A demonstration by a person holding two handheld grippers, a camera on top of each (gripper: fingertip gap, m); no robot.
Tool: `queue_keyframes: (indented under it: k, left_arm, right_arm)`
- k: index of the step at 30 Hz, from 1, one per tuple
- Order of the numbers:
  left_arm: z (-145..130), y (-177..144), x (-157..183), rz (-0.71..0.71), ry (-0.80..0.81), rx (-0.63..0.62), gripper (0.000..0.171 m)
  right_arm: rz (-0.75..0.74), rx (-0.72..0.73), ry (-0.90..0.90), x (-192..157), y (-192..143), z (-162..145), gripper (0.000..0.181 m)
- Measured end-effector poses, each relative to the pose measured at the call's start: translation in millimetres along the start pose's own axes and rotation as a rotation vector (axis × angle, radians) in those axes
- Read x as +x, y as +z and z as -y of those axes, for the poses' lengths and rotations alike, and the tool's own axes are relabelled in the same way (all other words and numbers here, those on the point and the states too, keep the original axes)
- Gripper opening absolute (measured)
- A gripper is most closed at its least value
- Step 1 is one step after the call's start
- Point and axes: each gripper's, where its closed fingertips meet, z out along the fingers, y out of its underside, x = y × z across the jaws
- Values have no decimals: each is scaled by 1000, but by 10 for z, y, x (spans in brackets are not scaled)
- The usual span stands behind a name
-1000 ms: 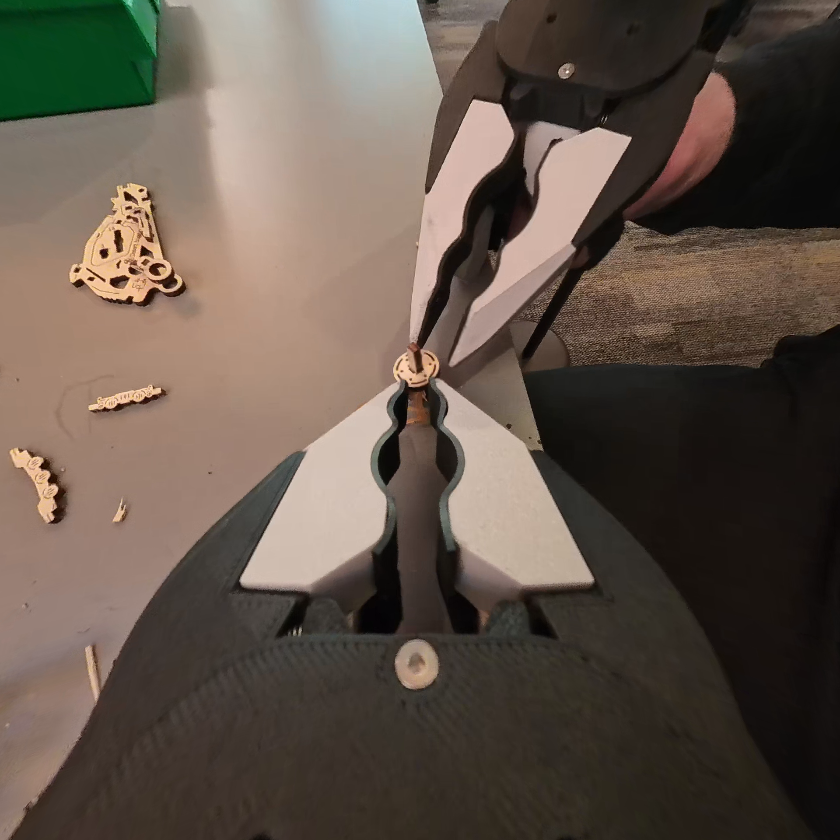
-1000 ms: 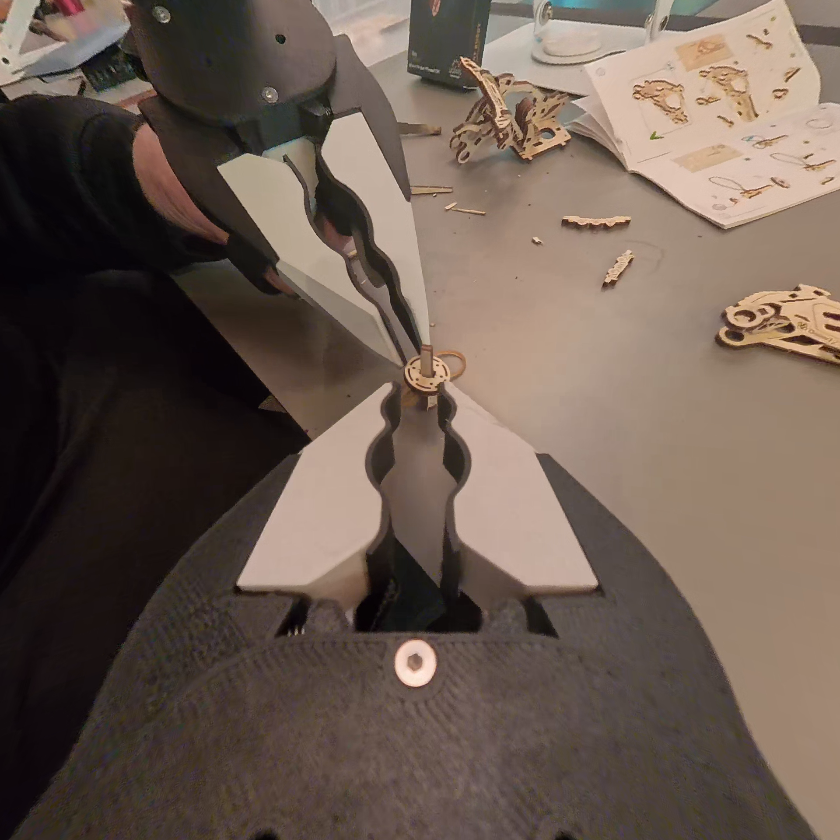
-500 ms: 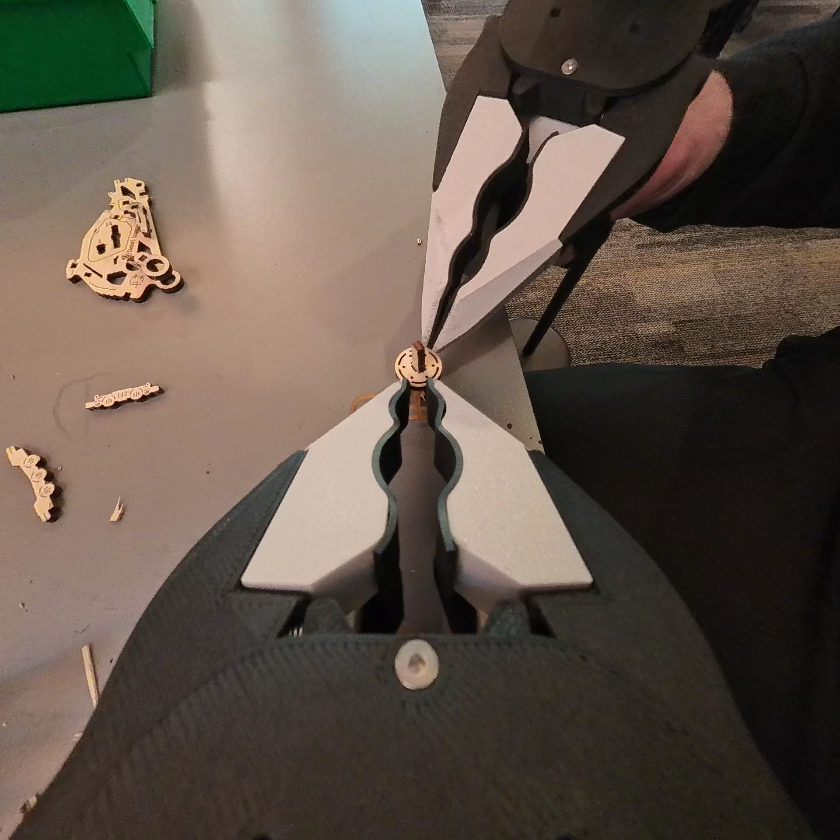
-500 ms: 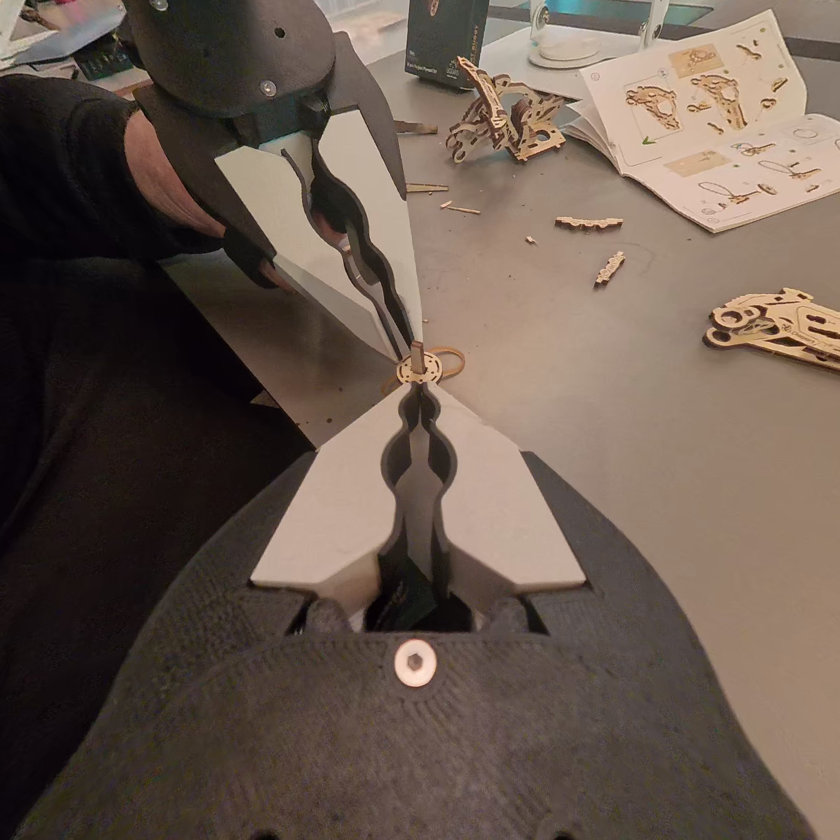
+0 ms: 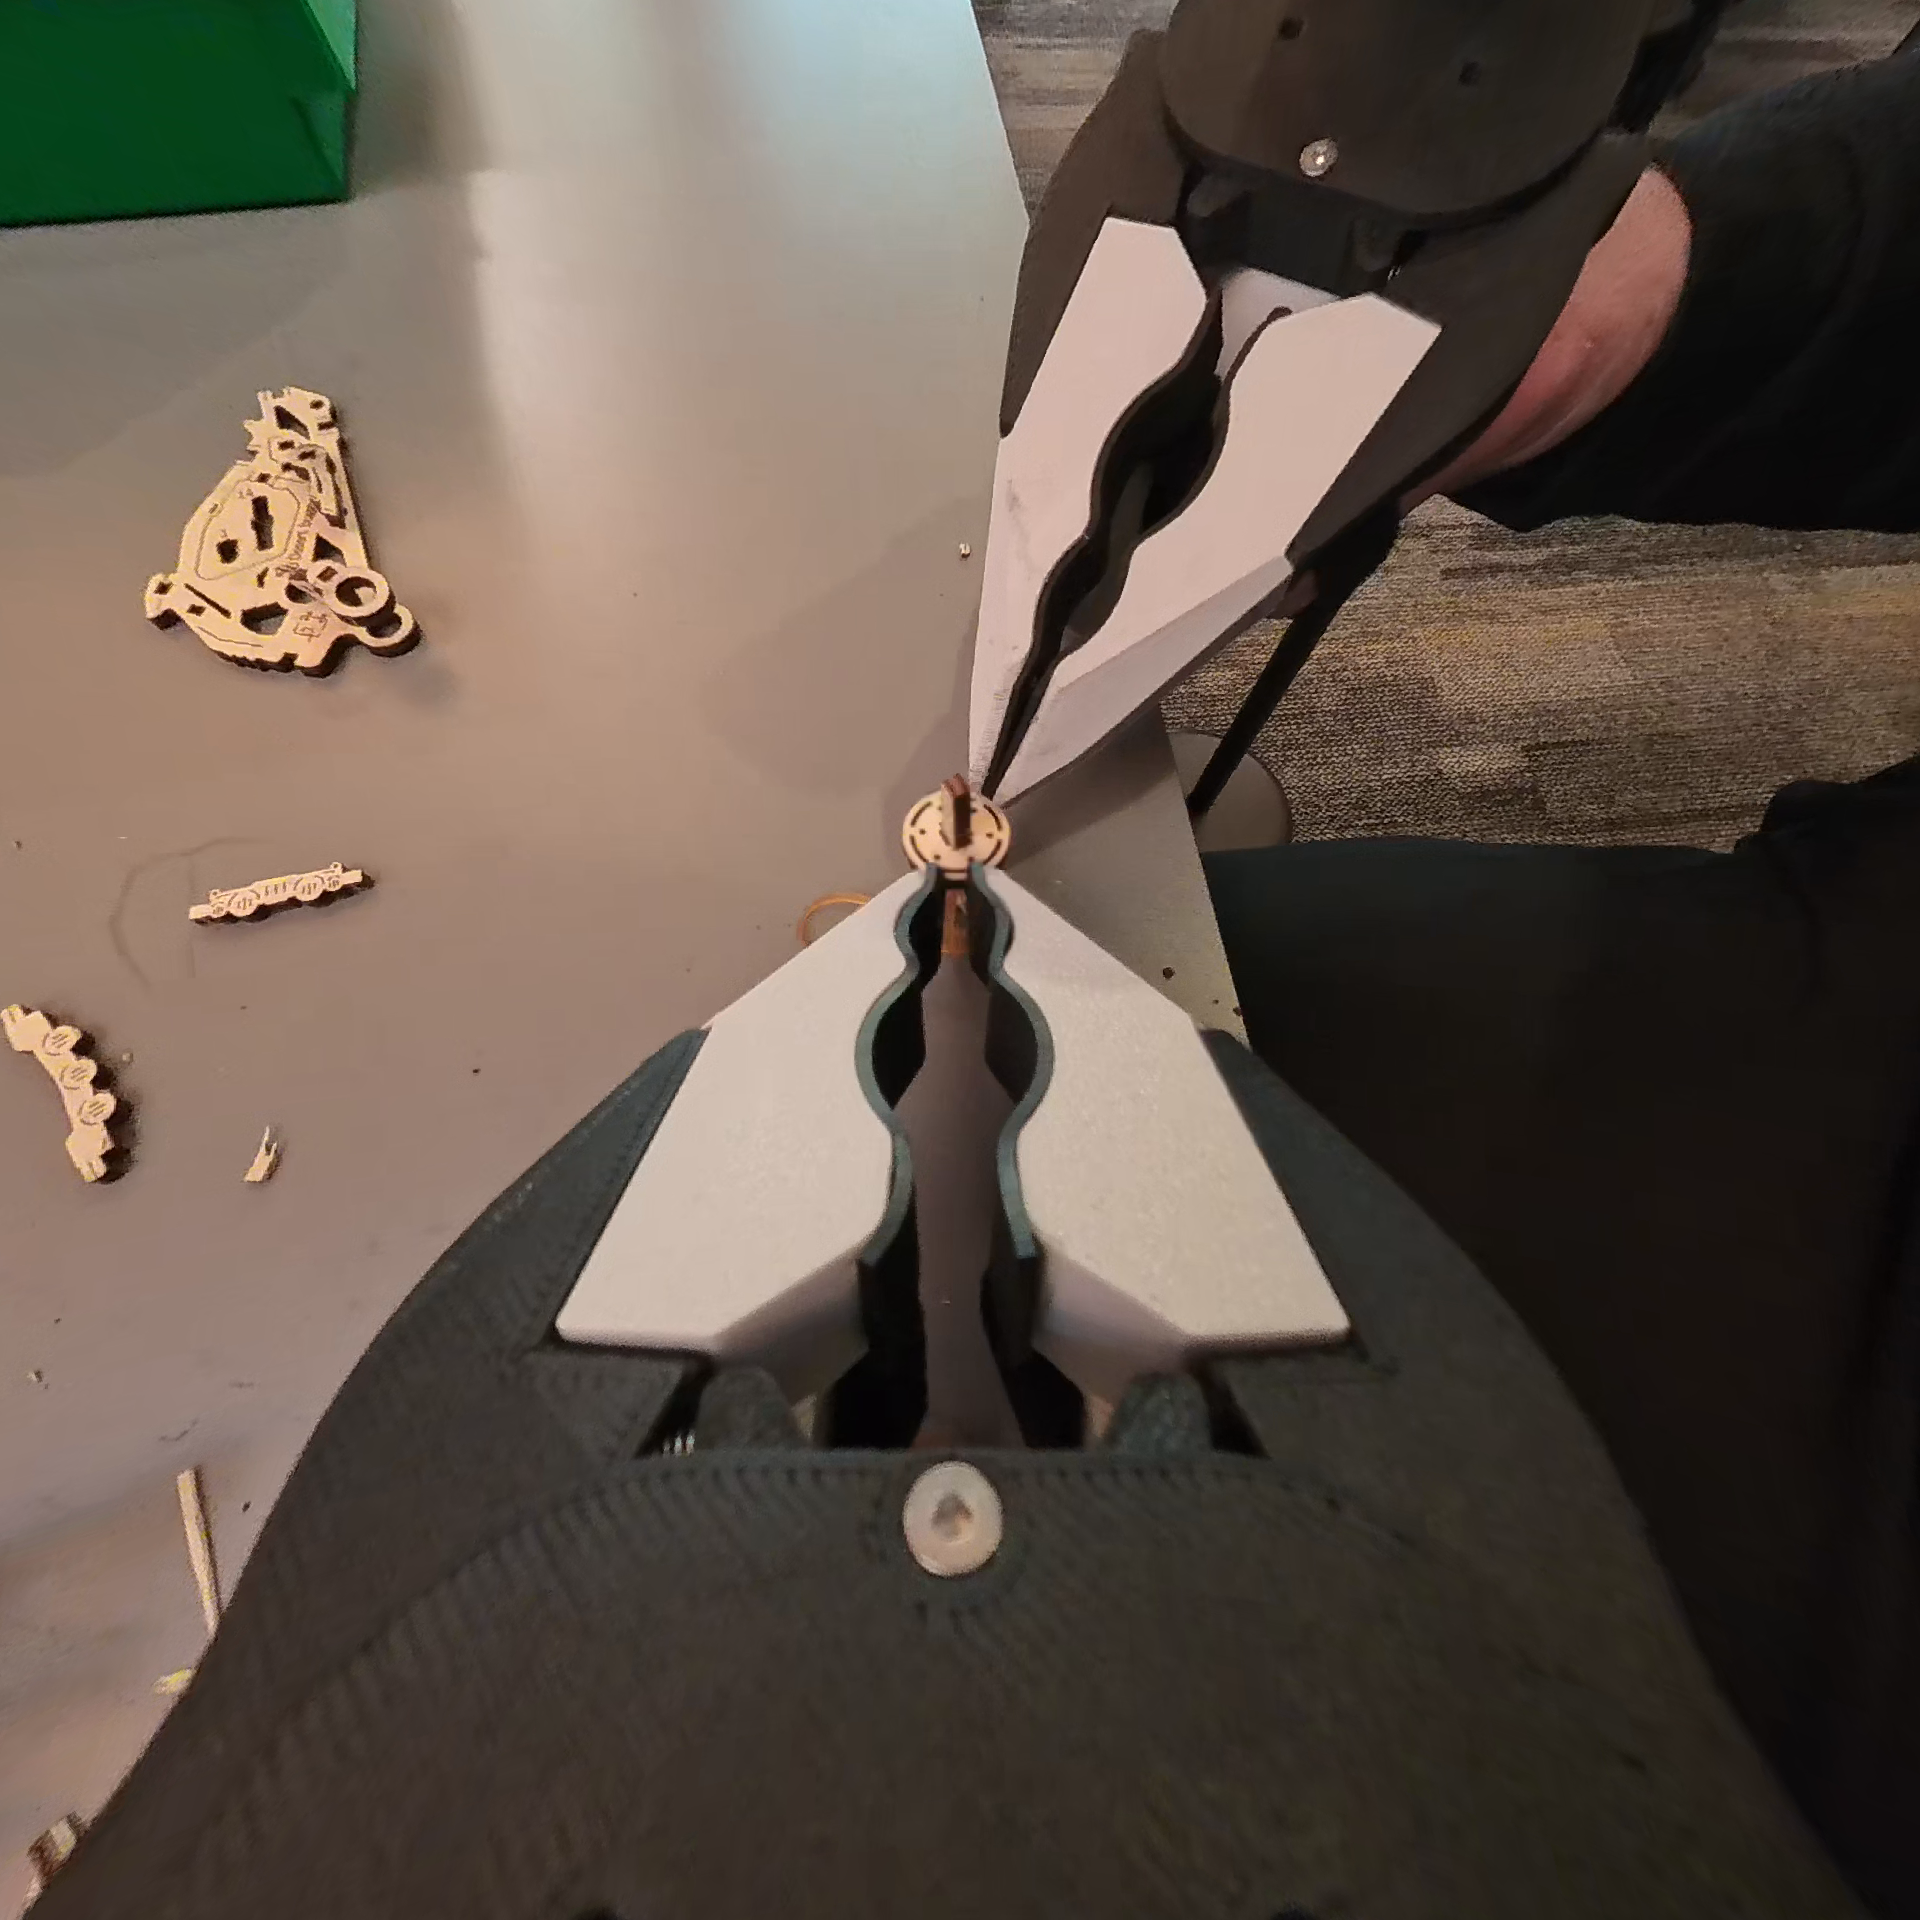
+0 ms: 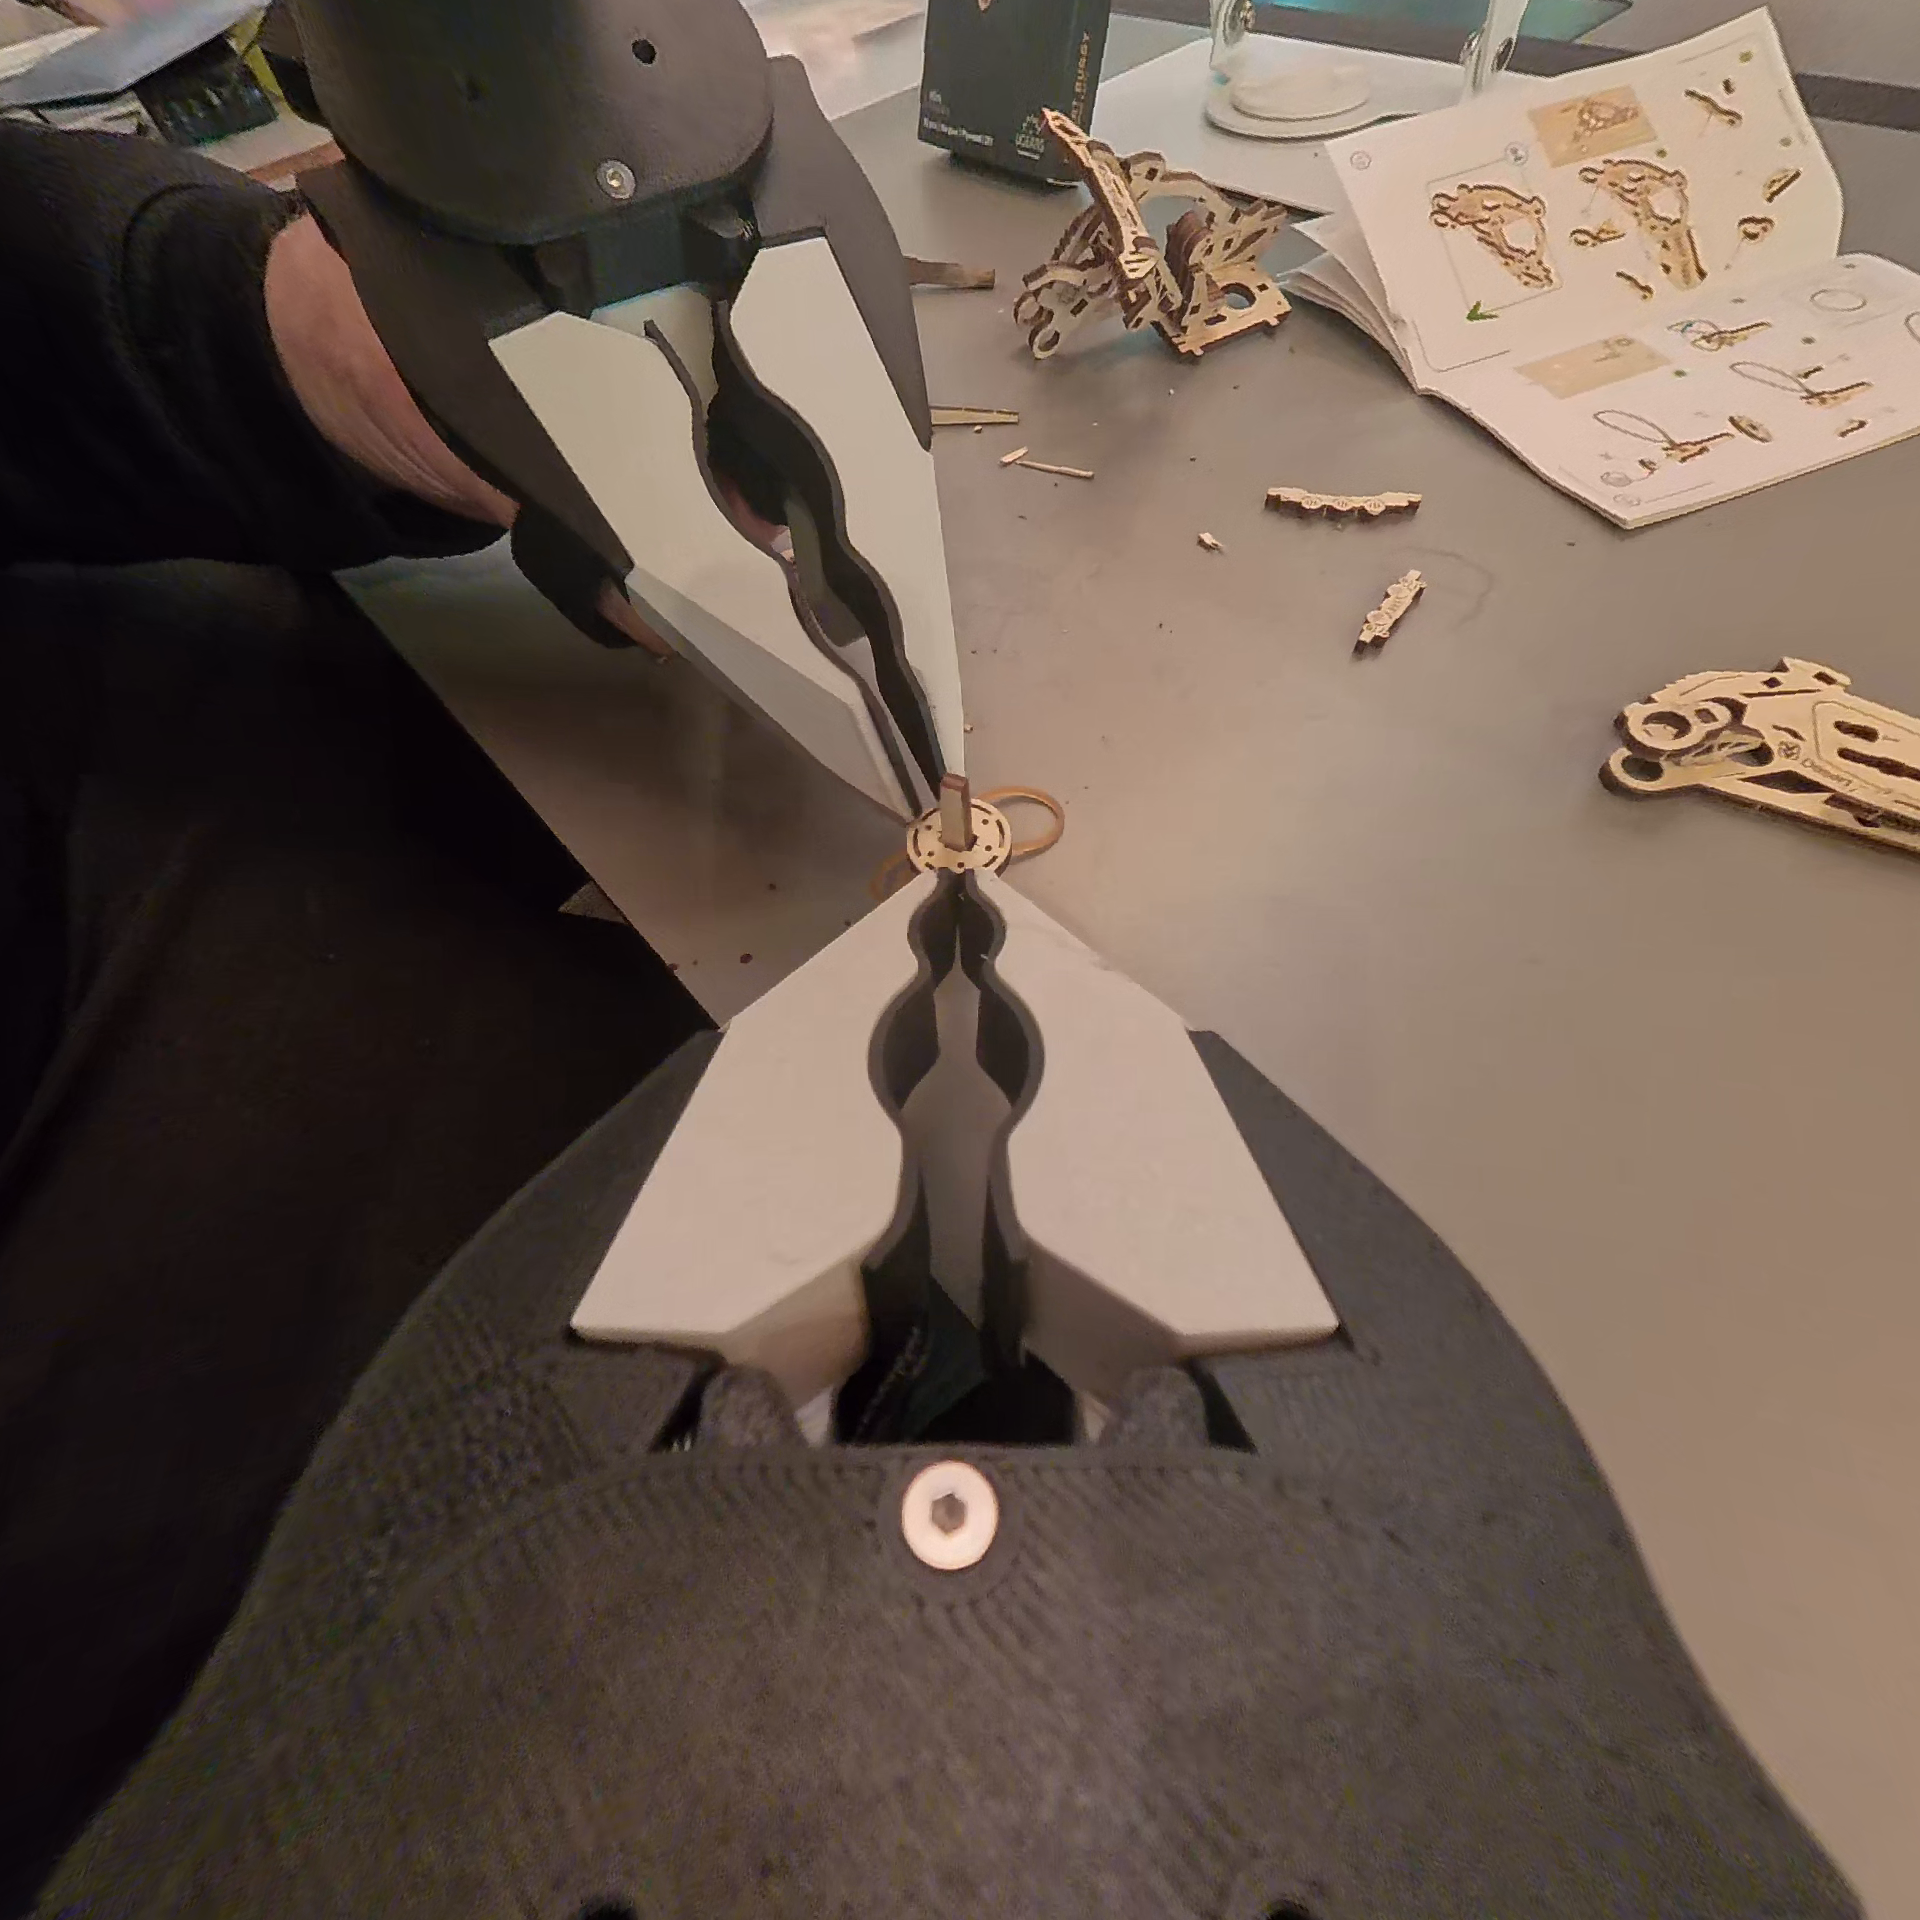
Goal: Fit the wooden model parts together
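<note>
Office or meeting-room setting, used as a hobby assembly bench. Grey laminate table with a squared edge; patterned commercial carpet below it, right of the jaws in the left wrist view. Beyond the jaws in the right wrist view — open instruction booklet, dark product box, half-built wooden model, loose laser-cut pieces. White lamp or stand base far back. Green box up-left of the jaws in the left wrist view — a black chair leg beside the table.

small round wooden disc on upright peg, above table edge.
</note>
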Motion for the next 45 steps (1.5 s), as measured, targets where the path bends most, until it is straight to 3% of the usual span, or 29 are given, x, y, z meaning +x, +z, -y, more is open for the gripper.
queue_keyframes:
  k: [11, 20, 24, 30, 36, 40, 45]
  left_arm:
    - [-4, -5, 9, -6, -12, -1, 2]
    - [59, -63, 19, 24, -7, 42, 7]
    - [191, -272, -55, 112, 21, 95, 16]
    - [262, -808, -533, 354, 56, 81, 29]
    - [383, -1296, -1114, 527, 99, 17, 23]
    - [452, -1290, -1734, 530, 78, -76, 12]
    - [151, -1000, -2498, 446, -37, -201, 0]
  right_arm:
    - [36, 55, 48, -54, -44, 83, 2]
    - [1, 48, 24, 116, -113, 134, 4]
    - [-34, 101, 52, 263, -200, 279, 17]
    - [-113, 77, -30, 536, -141, 554, 31]
    - [-180, 40, -59, 1050, 74, 986, 48]
    - [-208, -18, -41, 1542, 367, 1239, 61]
    - [-255, -201, -57, 2194, 951, 1209, 62]
